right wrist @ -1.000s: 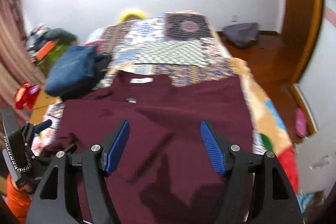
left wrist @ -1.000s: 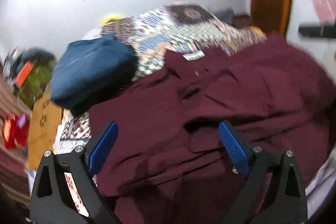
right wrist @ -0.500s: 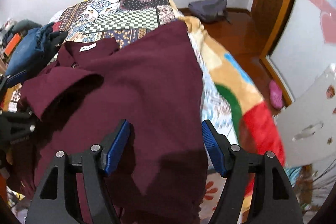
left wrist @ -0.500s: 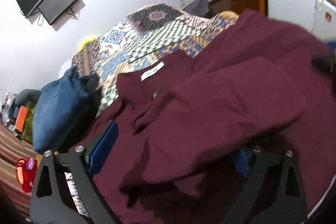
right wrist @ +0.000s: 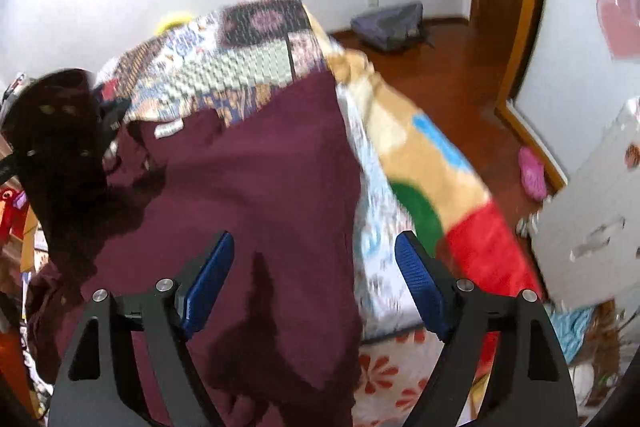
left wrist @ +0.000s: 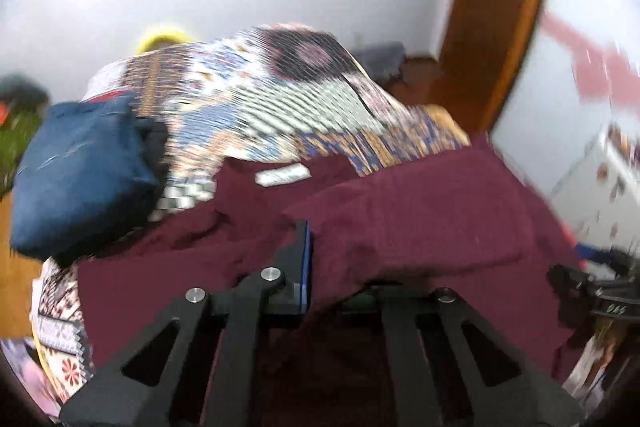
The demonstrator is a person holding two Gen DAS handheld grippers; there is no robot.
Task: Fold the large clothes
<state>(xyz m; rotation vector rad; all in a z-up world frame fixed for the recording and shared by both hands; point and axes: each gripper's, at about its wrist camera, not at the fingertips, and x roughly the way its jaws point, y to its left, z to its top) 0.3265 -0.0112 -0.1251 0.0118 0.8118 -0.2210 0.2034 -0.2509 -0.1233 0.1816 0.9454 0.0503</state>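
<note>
A large maroon shirt (left wrist: 420, 219) lies spread on the bed, its white neck label (left wrist: 282, 175) at the far end. My left gripper (left wrist: 310, 227) is shut on a fold of the shirt; the cloth drapes over its right finger and hides it. In the right wrist view the shirt (right wrist: 260, 167) reaches the bed's right side. My right gripper (right wrist: 314, 255) hovers over the shirt's near right edge, its jaws opening, with nothing pinched between the blue pads (right wrist: 208, 279). The left gripper's dark body (right wrist: 60, 131) shows blurred at the left.
A patchwork quilt (left wrist: 260, 95) covers the bed, with a folded blue garment (left wrist: 80, 179) at its left. Right of the bed are wooden floor (right wrist: 440, 67), a grey bag (right wrist: 388, 23), a pink slipper (right wrist: 532, 173) and a white drawer unit (right wrist: 592, 219).
My left gripper has shut on a fold of the shirt and carried it up and across. My right gripper swung to the shirt's right edge, sank, and its jaws widened.
</note>
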